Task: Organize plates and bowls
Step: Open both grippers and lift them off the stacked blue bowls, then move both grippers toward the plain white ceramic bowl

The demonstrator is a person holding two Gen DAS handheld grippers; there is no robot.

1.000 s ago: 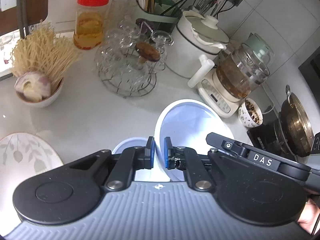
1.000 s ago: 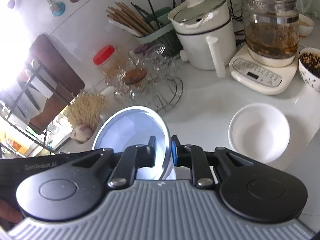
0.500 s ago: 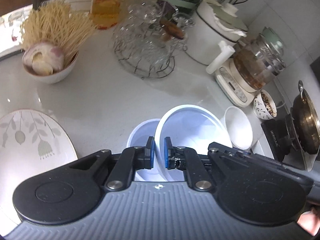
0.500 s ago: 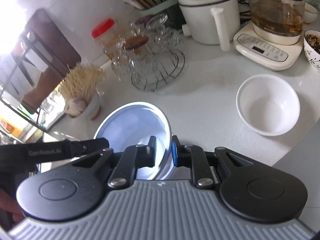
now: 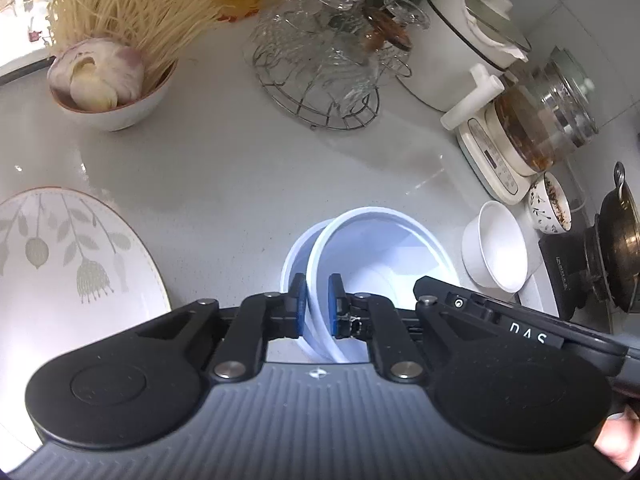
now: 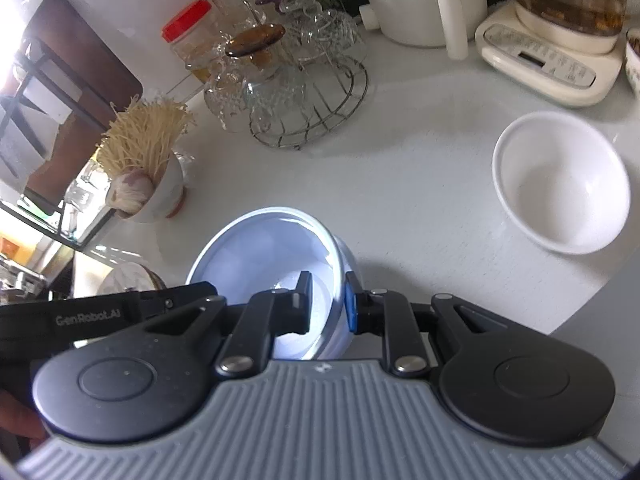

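Item: pale blue bowl (image 5: 384, 248), tilted, held above a second blue bowl (image 5: 292, 256) that stands on the table (image 5: 240, 168). Left hand-held gripper (image 5: 318, 304) is clenched on its near rim; right hand-held gripper (image 6: 328, 300) straddles the opposite rim, pads close about it, grip apparently slackening. The lower bowl lies directly beneath, slightly leftward in the left view; a white bowl (image 6: 560, 188) stands well apart, nearer the right hand.

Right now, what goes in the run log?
left gripper: shut on pale blue round bowl | right gripper: straddling rim | white countertop
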